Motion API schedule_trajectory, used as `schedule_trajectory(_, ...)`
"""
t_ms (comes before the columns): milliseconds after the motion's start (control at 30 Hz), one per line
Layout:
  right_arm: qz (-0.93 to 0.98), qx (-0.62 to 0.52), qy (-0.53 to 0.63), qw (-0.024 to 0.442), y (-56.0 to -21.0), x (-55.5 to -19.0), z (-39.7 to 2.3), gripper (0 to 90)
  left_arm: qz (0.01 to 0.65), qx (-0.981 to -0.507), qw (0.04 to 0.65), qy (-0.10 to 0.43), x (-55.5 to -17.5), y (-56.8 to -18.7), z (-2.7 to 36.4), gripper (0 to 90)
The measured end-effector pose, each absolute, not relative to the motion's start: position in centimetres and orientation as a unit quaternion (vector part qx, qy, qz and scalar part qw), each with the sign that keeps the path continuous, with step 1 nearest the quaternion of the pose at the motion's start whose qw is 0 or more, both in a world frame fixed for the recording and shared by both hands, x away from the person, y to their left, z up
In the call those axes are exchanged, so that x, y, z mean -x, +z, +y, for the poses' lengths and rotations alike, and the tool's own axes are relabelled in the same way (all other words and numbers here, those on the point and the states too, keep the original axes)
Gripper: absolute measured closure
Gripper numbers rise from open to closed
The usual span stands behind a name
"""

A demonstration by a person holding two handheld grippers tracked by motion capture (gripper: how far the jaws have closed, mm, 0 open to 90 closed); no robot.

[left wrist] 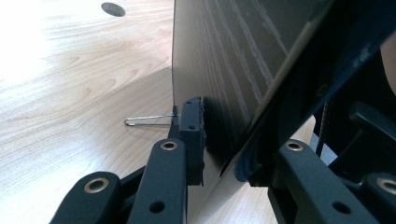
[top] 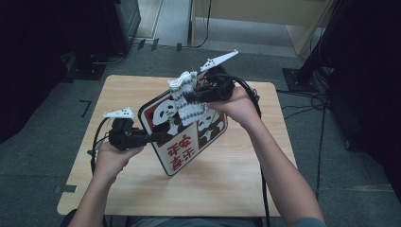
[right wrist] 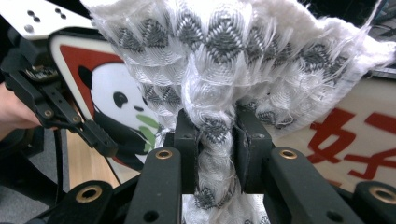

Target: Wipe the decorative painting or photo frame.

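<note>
Right hand-held gripper (right wrist: 212, 135): jaws clamped on a bunched cloth (right wrist: 233, 60), pressed to the board's printed face.
Left hand-held gripper (top: 153, 137): jaws clamped on the board (top: 184, 132) edge, propping it tilted above the worktop (top: 227, 179).
Progress: wiping appears under way; most of the face seemingly left.
Worktop: pale wood, a wire clip (left wrist: 149, 120).
Room: grey floor, cables, dark stands.

Probably a lab: stands (top: 326, 42), floor cables (top: 302, 101) (dim surroundings), lone table (top: 142, 189).
</note>
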State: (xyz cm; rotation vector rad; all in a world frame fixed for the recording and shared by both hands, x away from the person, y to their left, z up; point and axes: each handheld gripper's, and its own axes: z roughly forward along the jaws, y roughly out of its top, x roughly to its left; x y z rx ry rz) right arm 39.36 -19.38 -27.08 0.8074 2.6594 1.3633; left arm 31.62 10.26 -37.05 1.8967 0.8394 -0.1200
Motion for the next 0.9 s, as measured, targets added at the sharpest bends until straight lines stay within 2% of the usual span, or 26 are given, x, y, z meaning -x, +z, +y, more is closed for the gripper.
schedule_trajectory(900,0.866,-0.264,0.425,0.009,-30.8,-38.7,-19.8,74.3,0.347,-0.788,0.507,-0.048,-31.6,-37.1,10.2,73.9)
